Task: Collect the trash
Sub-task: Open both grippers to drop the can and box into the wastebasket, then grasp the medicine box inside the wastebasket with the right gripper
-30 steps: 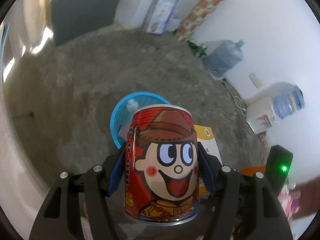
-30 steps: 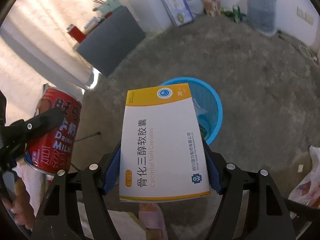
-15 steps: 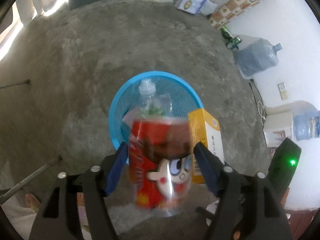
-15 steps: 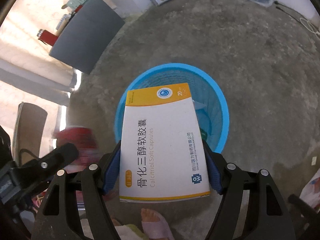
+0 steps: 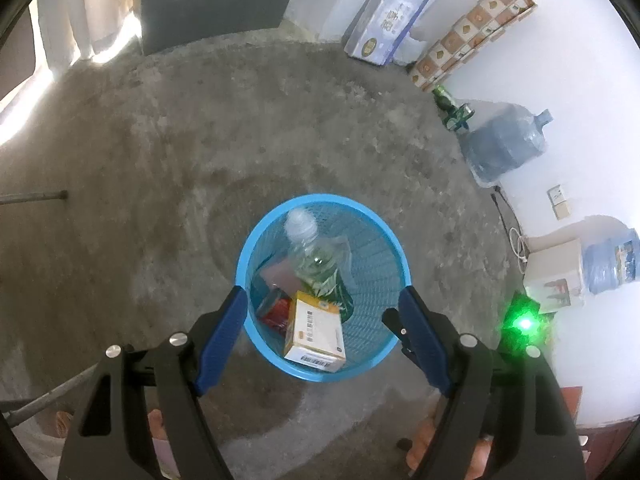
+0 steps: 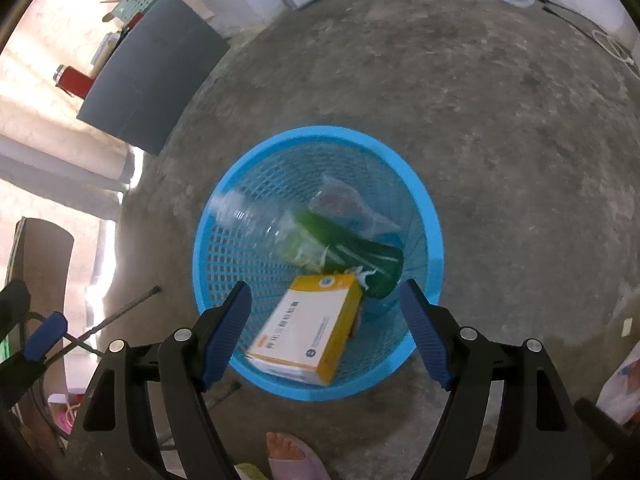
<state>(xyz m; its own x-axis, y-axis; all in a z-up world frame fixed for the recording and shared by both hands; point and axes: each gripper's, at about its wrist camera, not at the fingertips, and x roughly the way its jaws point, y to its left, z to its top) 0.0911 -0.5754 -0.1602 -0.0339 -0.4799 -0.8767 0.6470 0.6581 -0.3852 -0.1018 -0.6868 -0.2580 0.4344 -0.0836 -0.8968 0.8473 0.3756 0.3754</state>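
Blue basket point(image 5: 256, 344), box point(image 5: 316, 330), bottle point(image 5: 310, 256) inside

Both wrist cameras look steeply down from close above the blue basket point(image 5: 394, 258) point(image 6: 430, 224) on the concrete floor point(image 5: 160, 152) point(image 6: 500, 120). The left view frames it at six o'clock, the right view dead centre. Both share basket, floor and far wall.

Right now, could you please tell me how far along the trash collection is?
Done: the red can, the medicine box and a plastic bottle lie in the blue basket. In hand: nothing; the left tongs are open and empty, the right tongs are opening, also empty. Left: no loose trash shows nearby.
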